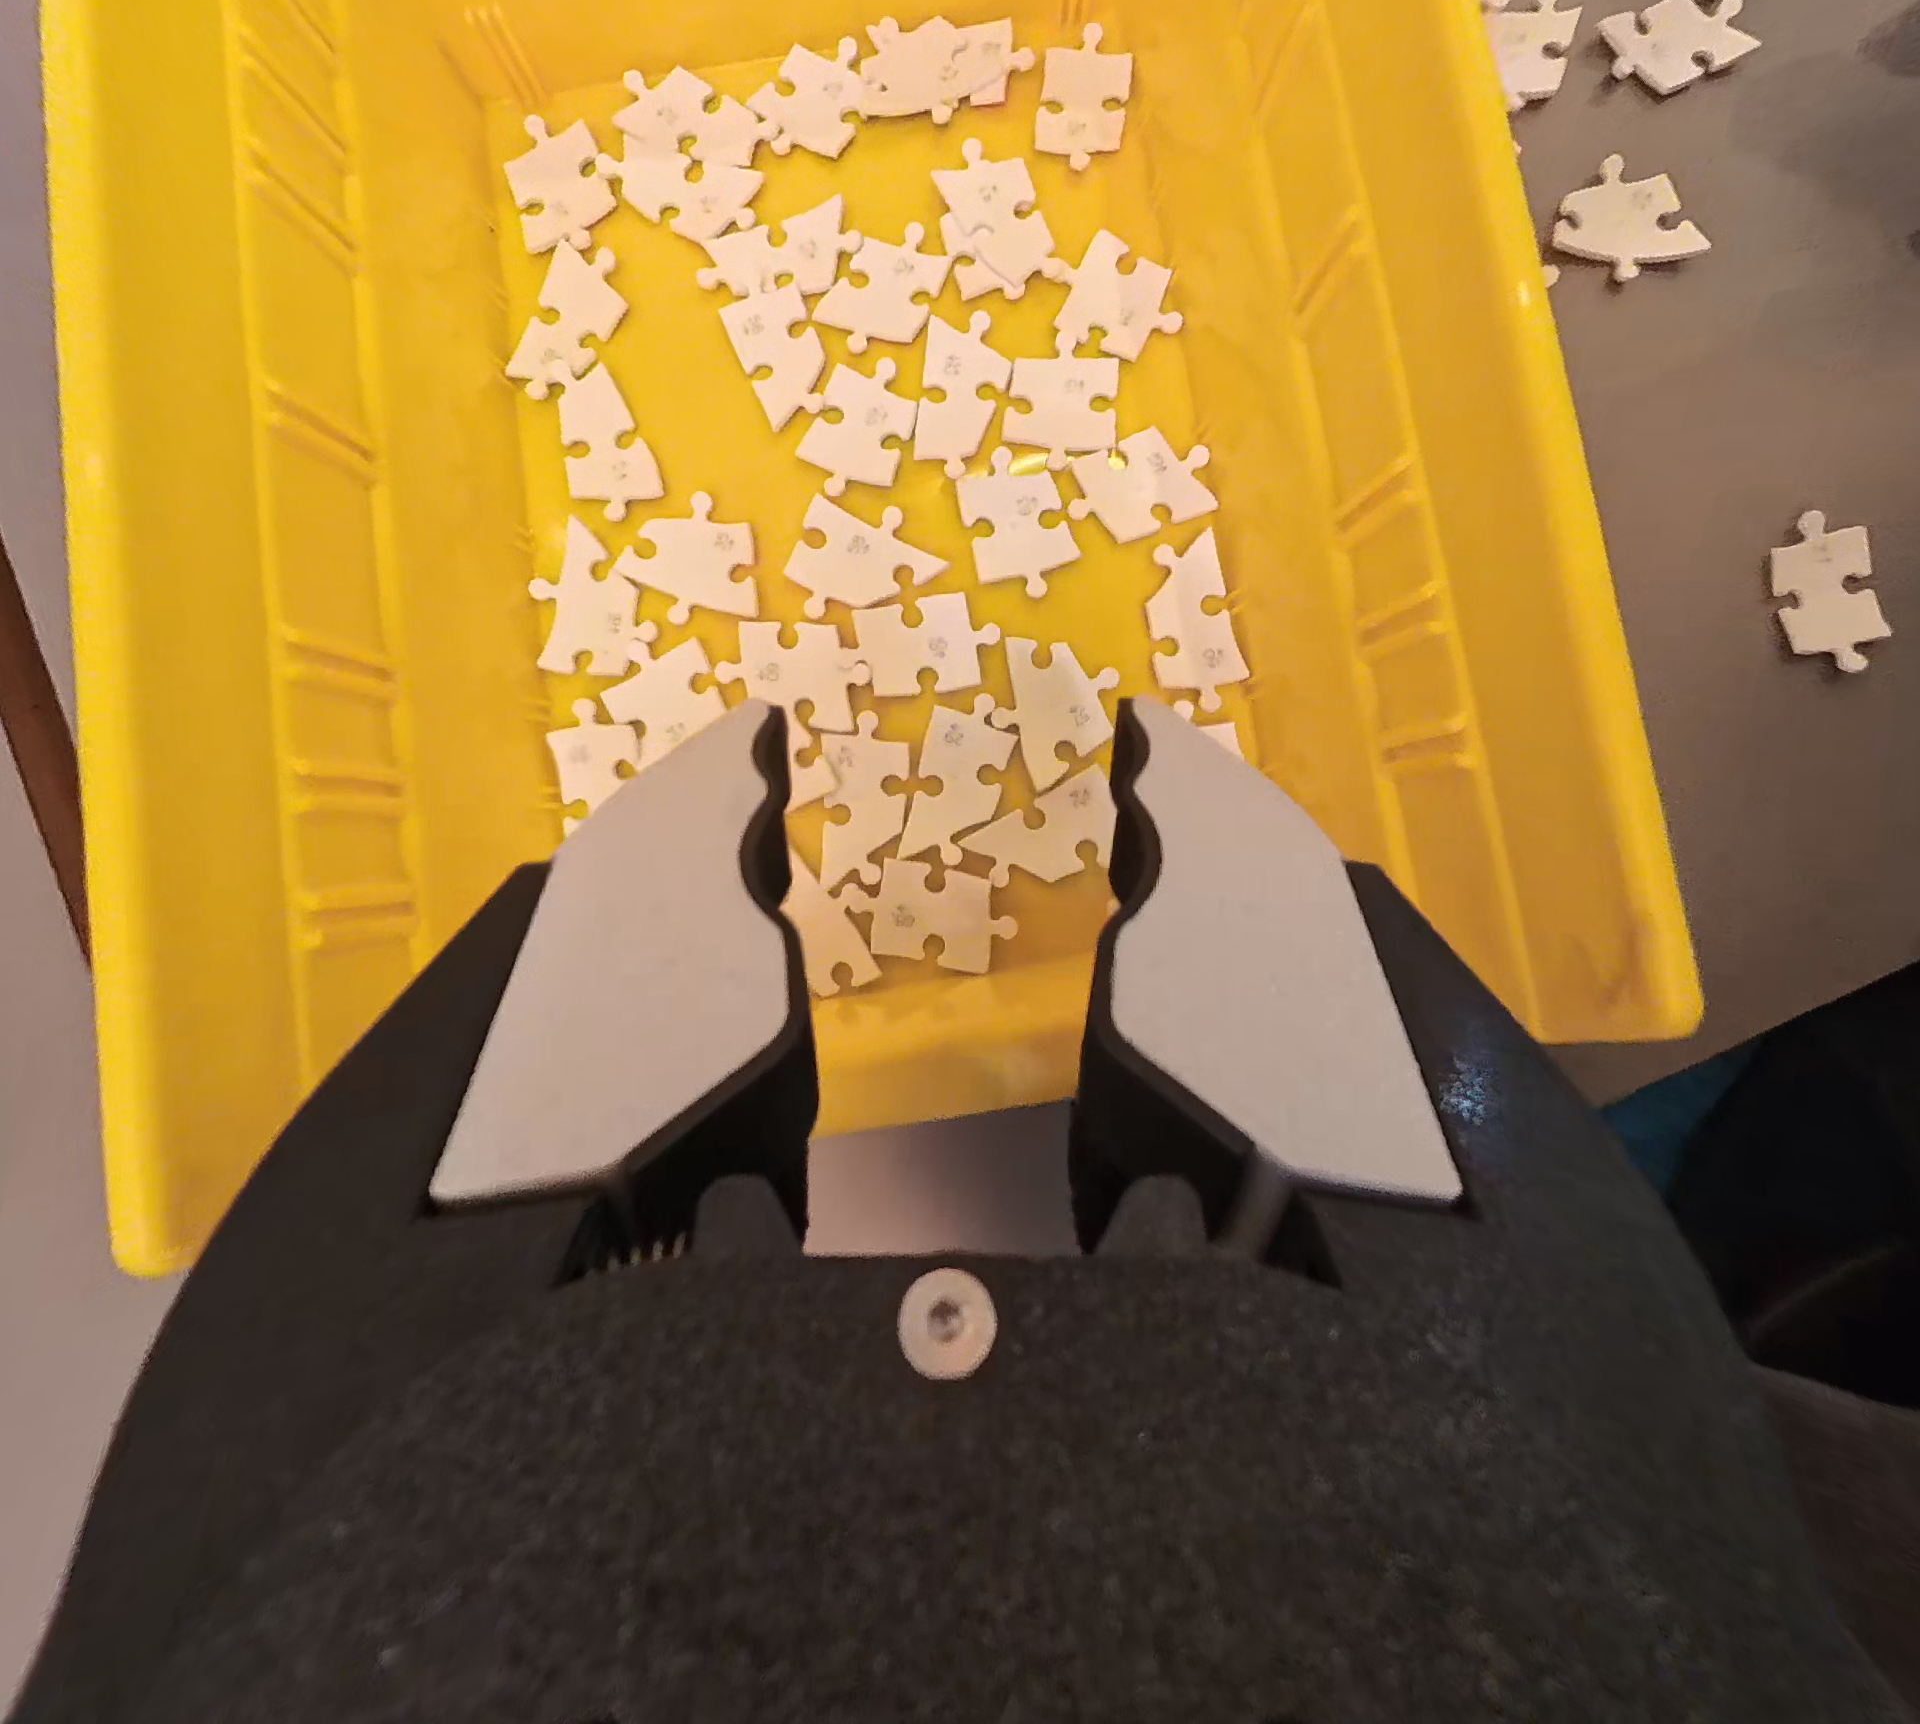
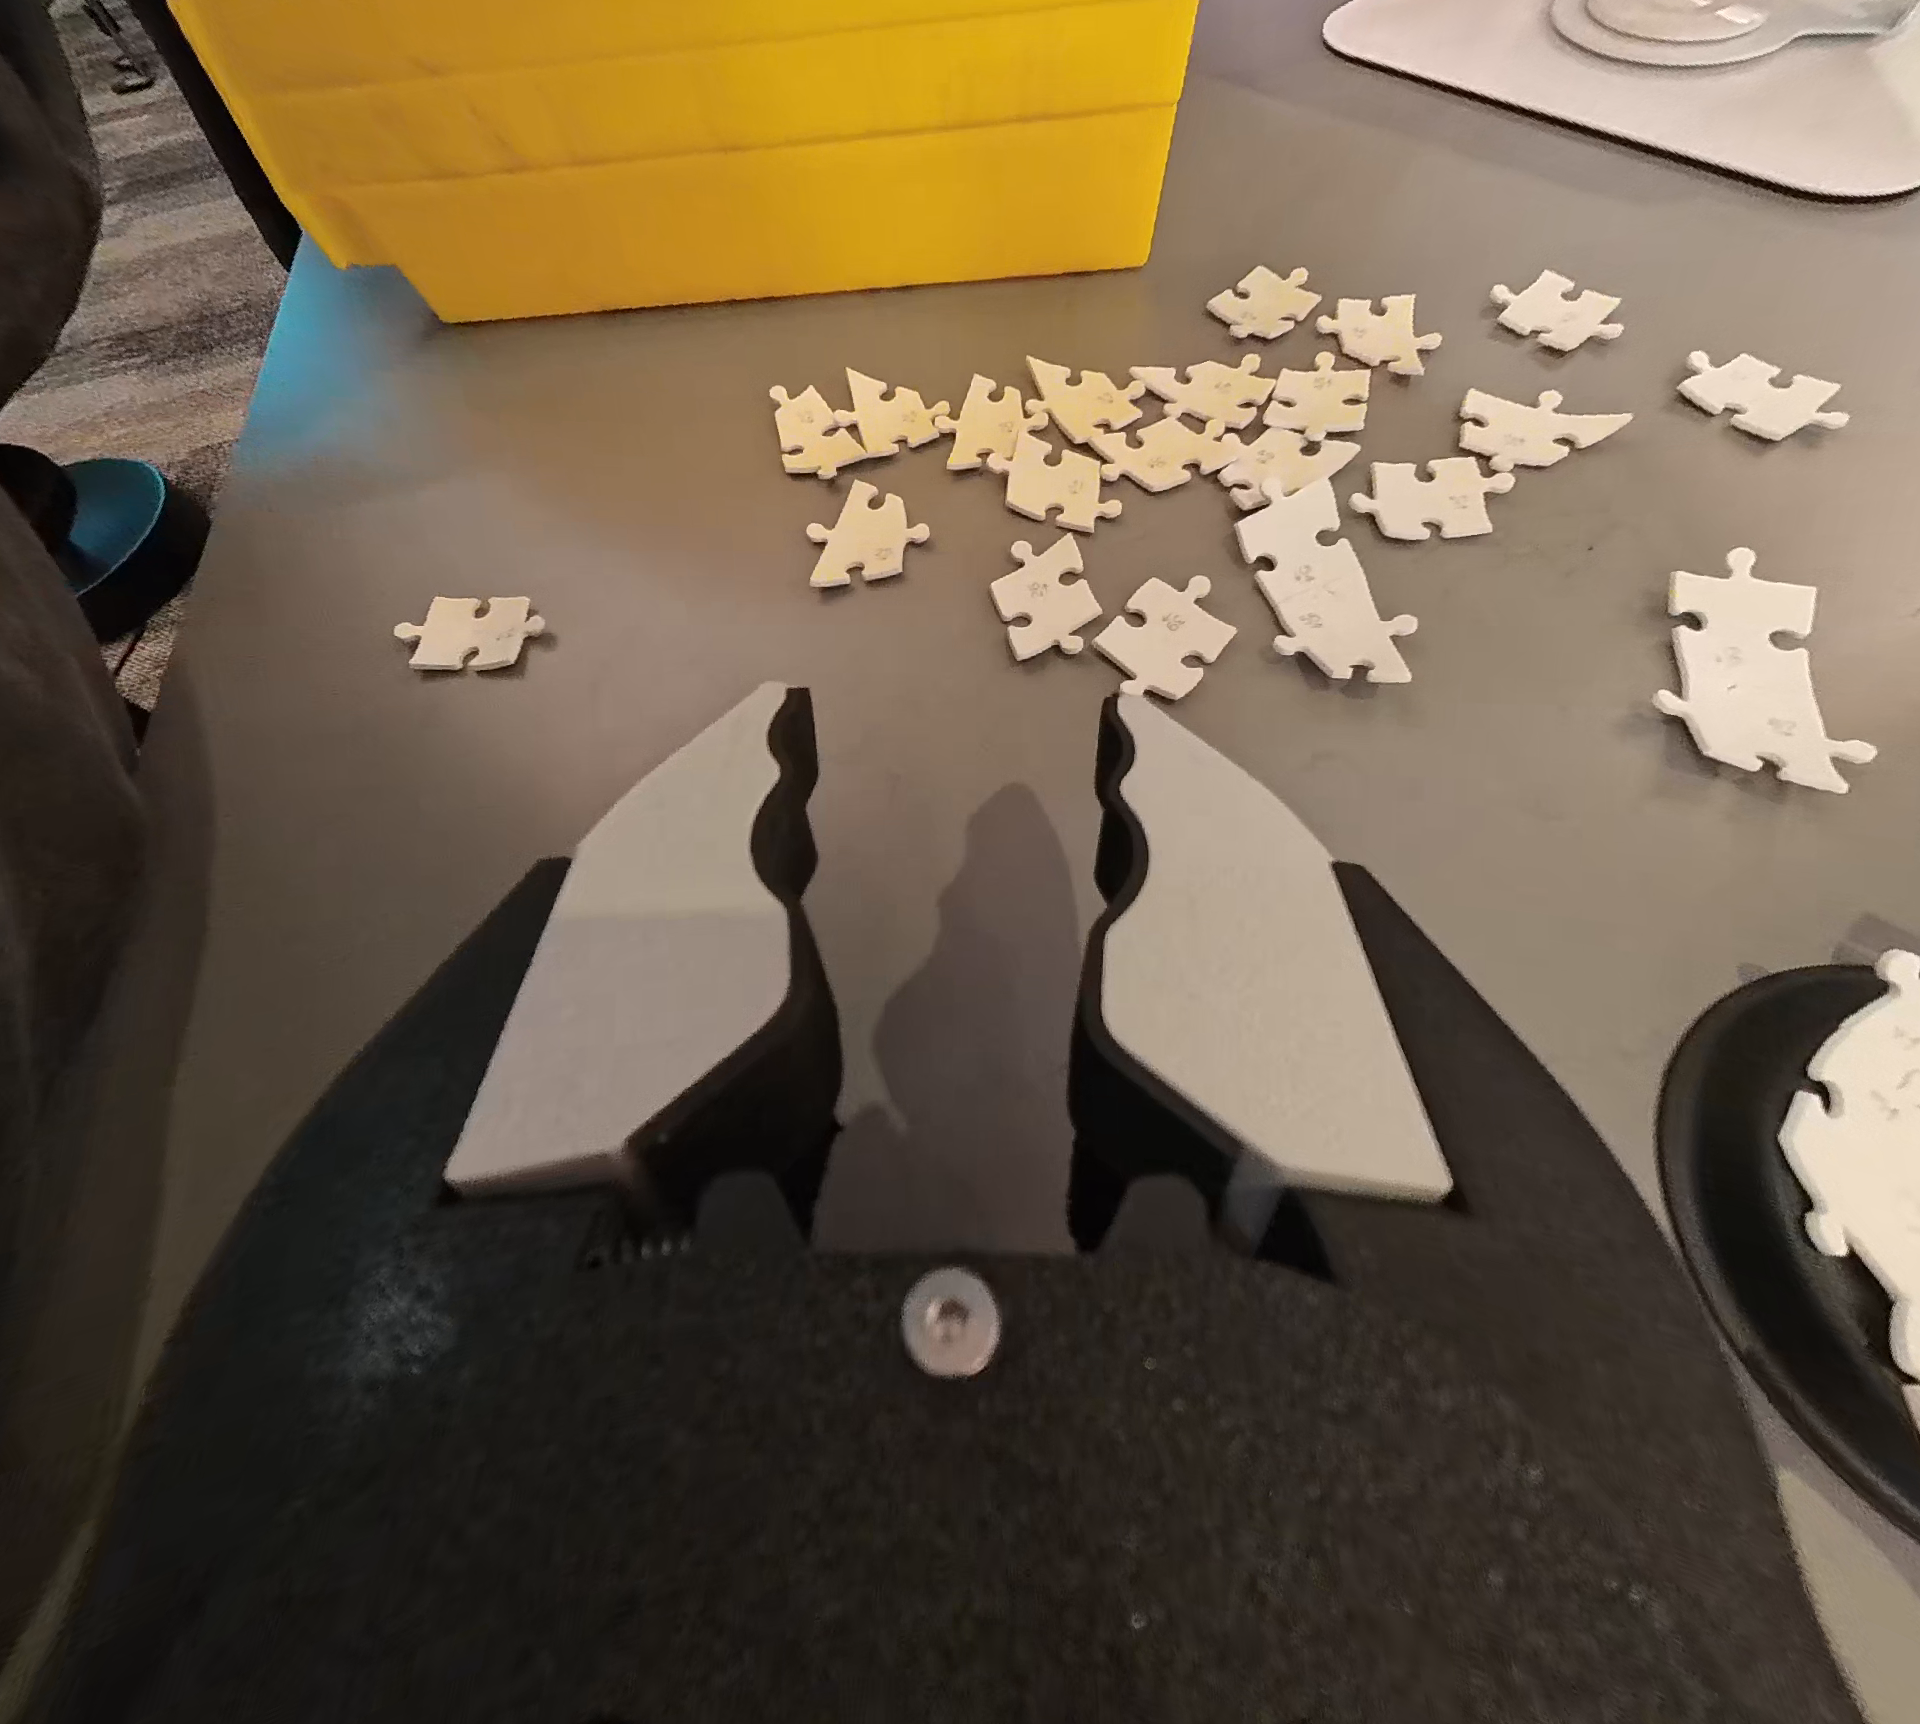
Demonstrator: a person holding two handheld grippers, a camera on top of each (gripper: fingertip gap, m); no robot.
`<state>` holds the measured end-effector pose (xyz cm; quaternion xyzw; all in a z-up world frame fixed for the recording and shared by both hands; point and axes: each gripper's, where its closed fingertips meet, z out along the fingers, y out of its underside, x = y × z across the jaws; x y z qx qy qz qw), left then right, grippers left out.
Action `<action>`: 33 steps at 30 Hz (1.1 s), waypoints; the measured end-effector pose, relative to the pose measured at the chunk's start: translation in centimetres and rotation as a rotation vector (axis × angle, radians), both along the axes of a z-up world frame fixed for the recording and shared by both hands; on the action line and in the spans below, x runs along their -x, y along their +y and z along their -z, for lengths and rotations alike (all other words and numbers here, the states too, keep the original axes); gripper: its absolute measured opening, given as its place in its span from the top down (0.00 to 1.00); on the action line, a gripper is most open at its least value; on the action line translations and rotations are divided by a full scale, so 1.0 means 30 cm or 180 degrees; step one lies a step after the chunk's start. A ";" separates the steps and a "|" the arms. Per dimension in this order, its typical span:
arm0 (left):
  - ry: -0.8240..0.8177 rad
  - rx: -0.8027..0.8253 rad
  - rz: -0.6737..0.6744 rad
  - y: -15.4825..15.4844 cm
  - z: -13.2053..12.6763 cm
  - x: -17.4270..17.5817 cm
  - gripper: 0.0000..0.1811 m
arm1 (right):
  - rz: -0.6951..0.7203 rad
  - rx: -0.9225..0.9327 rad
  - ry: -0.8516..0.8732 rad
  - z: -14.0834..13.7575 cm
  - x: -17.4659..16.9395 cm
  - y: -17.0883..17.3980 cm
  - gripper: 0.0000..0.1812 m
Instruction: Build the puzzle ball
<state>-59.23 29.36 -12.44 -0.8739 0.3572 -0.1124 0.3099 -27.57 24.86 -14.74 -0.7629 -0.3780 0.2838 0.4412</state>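
1. Left gripper (image 1: 948,718): jaws spread apart, nothing between them. It hangs over the near end of a yellow bin (image 1: 260,531), pointing down into it.
2. Bin floor: covered with many loose white puzzle pieces (image 1: 862,417), all blank side up, some overlapping. Each bears a small mark, too small to make out. The pieces nearest the fingertips lie below the gap; whether the tips touch them cannot be told.
3. Outside the bin, on its right in the left wrist view: more white pieces (image 1: 1631,214) scattered on the grey table (image 1: 1766,386).
4. Right gripper (image 2: 956,708): jaws also apart and empty. It hovers above bare table, its shadow visible between the fingers.
5. Ahead of the right gripper: a loose cluster of white pieces (image 2: 1164,438) on the table, to the near right of the bin's side wall (image 2: 727,147). One single piece (image 2: 470,632) lies apart to the left.
6. Joined pieces: a short strip (image 2: 1325,588) at the cluster's right edge, and a second strip (image 2: 1751,677) farther right.
7. Right edge of the right wrist view: a black bowl (image 2: 1704,1155) holds a curved joined section of white puzzle (image 2: 1860,1144), partly cut off by the frame.
8. Far right corner: a pale flat stand base (image 2: 1558,64) on the table.
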 end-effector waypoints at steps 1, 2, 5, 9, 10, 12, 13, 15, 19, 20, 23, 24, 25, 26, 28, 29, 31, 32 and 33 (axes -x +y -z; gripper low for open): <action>0.0001 -0.0006 0.0022 0.006 0.000 -0.008 0.68 | 0.0003 0.0005 0.0006 0.000 0.000 0.000 0.72; -0.0006 -0.0006 0.0054 0.011 0.000 -0.019 0.68 | 0.0004 0.0011 0.0009 0.000 -0.001 0.001 0.72; -0.0022 -0.0032 0.0262 0.045 0.001 -0.070 0.70 | 0.0003 0.0020 0.0015 0.000 -0.001 0.001 0.72; -0.0028 -0.0073 0.0768 0.130 0.003 -0.191 0.72 | -0.0009 0.0018 0.0012 0.000 0.000 -0.001 0.72; -0.0022 -0.0042 0.0929 0.147 0.011 -0.230 0.74 | -0.0010 0.0018 0.0016 0.000 0.000 -0.001 0.72; 0.0089 0.0166 0.1254 0.160 0.052 -0.296 0.77 | -0.0008 0.0027 0.0036 -0.002 -0.001 0.000 0.72; 0.0194 0.0273 0.1365 0.167 0.080 -0.315 0.77 | -0.0002 0.0029 0.0051 -0.003 -0.002 0.000 0.72; 0.0362 0.0480 0.1473 0.176 0.135 -0.337 0.75 | -0.0001 0.0044 0.0088 -0.007 -0.004 0.001 0.72; 0.0398 0.0695 0.1543 0.167 0.181 -0.351 0.78 | 0.0005 0.0065 0.0120 -0.008 -0.006 0.002 0.72; 0.0372 0.0686 0.1538 0.169 0.180 -0.354 0.78 | 0.0002 0.0072 0.0121 -0.008 -0.006 0.002 0.72; 0.0368 0.0680 0.1545 0.175 0.187 -0.361 0.80 | -0.0020 0.0083 0.0121 -0.007 -0.004 0.000 0.72; 0.0416 0.0708 0.1556 0.174 0.198 -0.359 0.80 | -0.0027 0.0080 0.0120 -0.007 -0.003 -0.001 0.72; 0.0473 0.0736 0.1565 0.172 0.210 -0.355 0.80 | -0.0030 0.0074 0.0118 -0.007 -0.003 -0.002 0.72; 0.0457 0.0706 0.1587 0.173 0.209 -0.361 0.82 | -0.0030 0.0067 0.0116 -0.008 -0.003 -0.002 0.72; 0.0458 0.0687 0.1578 0.179 0.212 -0.365 0.85 | -0.0034 0.0061 0.0107 -0.007 -0.002 -0.003 0.72; 0.0477 0.0660 0.1556 0.187 0.215 -0.363 0.88 | -0.0036 0.0059 0.0101 -0.007 -0.001 -0.003 0.72; 0.0492 0.0586 0.1537 0.198 0.217 -0.361 0.92 | -0.0039 0.0056 0.0087 -0.005 -0.001 -0.004 0.72; 0.0486 0.0564 0.1535 0.199 0.217 -0.361 0.93 | -0.0040 0.0054 0.0082 -0.005 0.000 -0.004 0.72; 0.0482 0.0557 0.1529 0.198 0.217 -0.360 0.93 | -0.0042 0.0054 0.0078 -0.004 0.000 -0.005 0.73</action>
